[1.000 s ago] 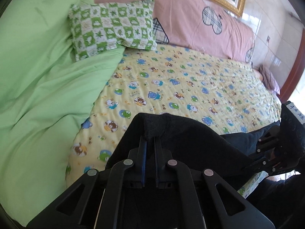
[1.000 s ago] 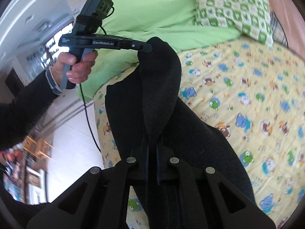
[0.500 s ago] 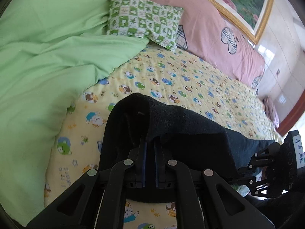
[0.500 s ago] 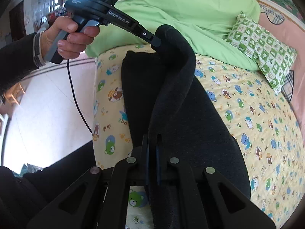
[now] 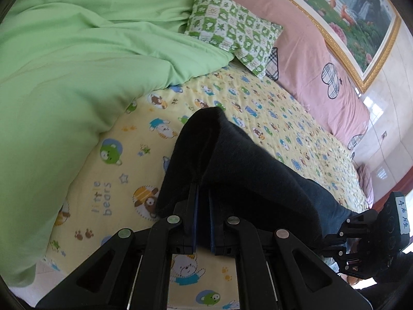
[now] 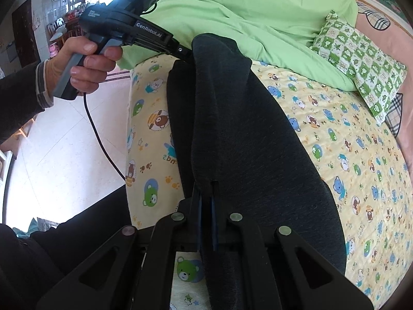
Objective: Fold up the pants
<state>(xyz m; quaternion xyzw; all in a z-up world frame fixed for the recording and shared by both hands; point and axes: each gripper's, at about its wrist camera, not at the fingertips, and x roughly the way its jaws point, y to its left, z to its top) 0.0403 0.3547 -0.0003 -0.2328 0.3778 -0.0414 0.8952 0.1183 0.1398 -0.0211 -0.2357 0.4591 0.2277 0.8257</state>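
The dark charcoal soft-knit pants (image 5: 247,170) lie on the yellow bed sheet printed with small cartoon bears (image 5: 108,180), stretched along the near edge of the bed between the two tools. In the left wrist view, the black left gripper (image 5: 202,193) sits at 6 o'clock, and its two blue-padded fingers (image 5: 195,214) are pressed together on a raised fold of the pants. The fabric rises from the fingertips toward 12 o'clock as a small peak and then runs down toward 4 o'clock, where the black right gripper (image 5: 333,237) holds the other end.

In the right wrist view, the right gripper is also at 6 o'clock and pinches the cloth edge between its narrow fingers. From there the pants extend as a long dark ridge toward 12 o'clock, up to the left gripper (image 6: 187,53), which grips the far end. The person's left hand (image 6: 85,64) holds this tool by its grey handle at 10 o'clock, and a black cable (image 6: 100,139) hangs down from it. One layer of the pants lies flat on the sheet at the left of the ridge.

A light green crumpled quilt (image 5: 77,59) covers the bed at 10 o'clock of the left view. A green-and-white checked pillow (image 5: 232,33) lies at 1 o'clock, just beside a pink cover with plaid hearts (image 5: 309,59).
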